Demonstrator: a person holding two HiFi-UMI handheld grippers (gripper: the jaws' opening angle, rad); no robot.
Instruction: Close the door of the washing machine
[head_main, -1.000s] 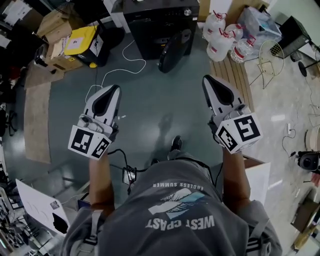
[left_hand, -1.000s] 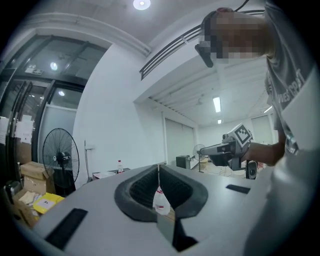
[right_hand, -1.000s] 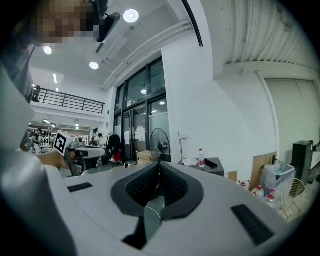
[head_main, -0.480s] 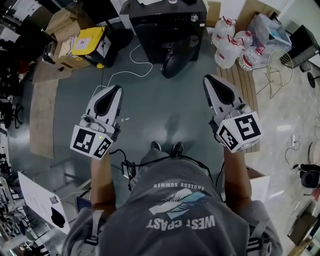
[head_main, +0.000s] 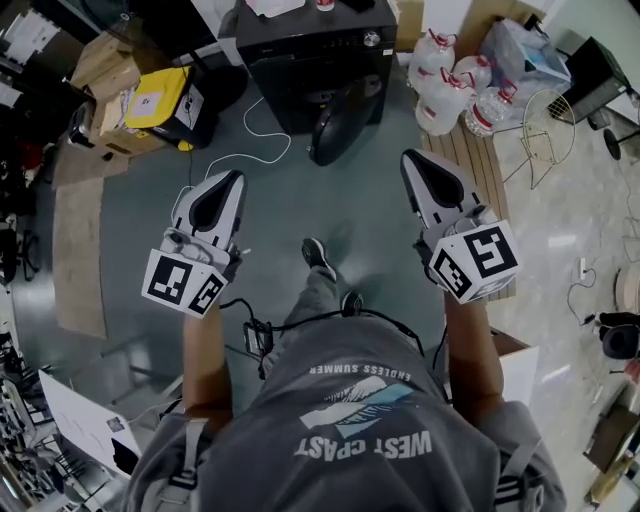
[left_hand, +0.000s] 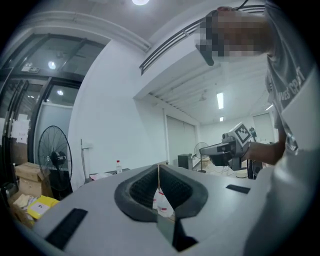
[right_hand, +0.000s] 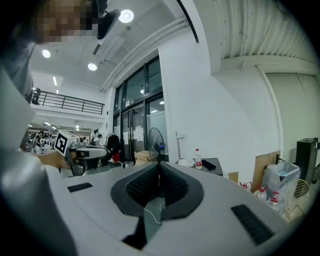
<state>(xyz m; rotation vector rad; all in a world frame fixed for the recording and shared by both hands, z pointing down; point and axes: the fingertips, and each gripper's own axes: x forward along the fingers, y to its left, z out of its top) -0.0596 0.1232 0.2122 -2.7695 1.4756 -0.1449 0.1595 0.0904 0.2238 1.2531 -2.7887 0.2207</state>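
A black washing machine (head_main: 310, 60) stands at the far middle of the floor, its round dark door (head_main: 337, 122) swung open toward me. My left gripper (head_main: 232, 180) is shut and empty, held level well short of the machine on the left. On the right my right gripper (head_main: 410, 160) is also shut with nothing in it, about level with the door's lower edge but apart from it. In the right gripper view the closed jaws (right_hand: 159, 167) point past the machine's top (right_hand: 210, 164), where a bottle (right_hand: 198, 159) stands. The left gripper view shows its closed jaws (left_hand: 159, 172) and the other gripper (left_hand: 227, 147).
Several large water jugs (head_main: 450, 85) sit right of the machine on a wooden pallet (head_main: 475, 150). A yellow box (head_main: 160, 95) and cardboard boxes (head_main: 110, 55) lie at the left. A white cable (head_main: 265, 140) trails on the floor. A standing fan (right_hand: 156, 139) is behind. My foot (head_main: 317, 258) steps forward.
Both grippers and I have moved forward toward the washing machine. One foot has stepped ahead. Both grippers stay shut.
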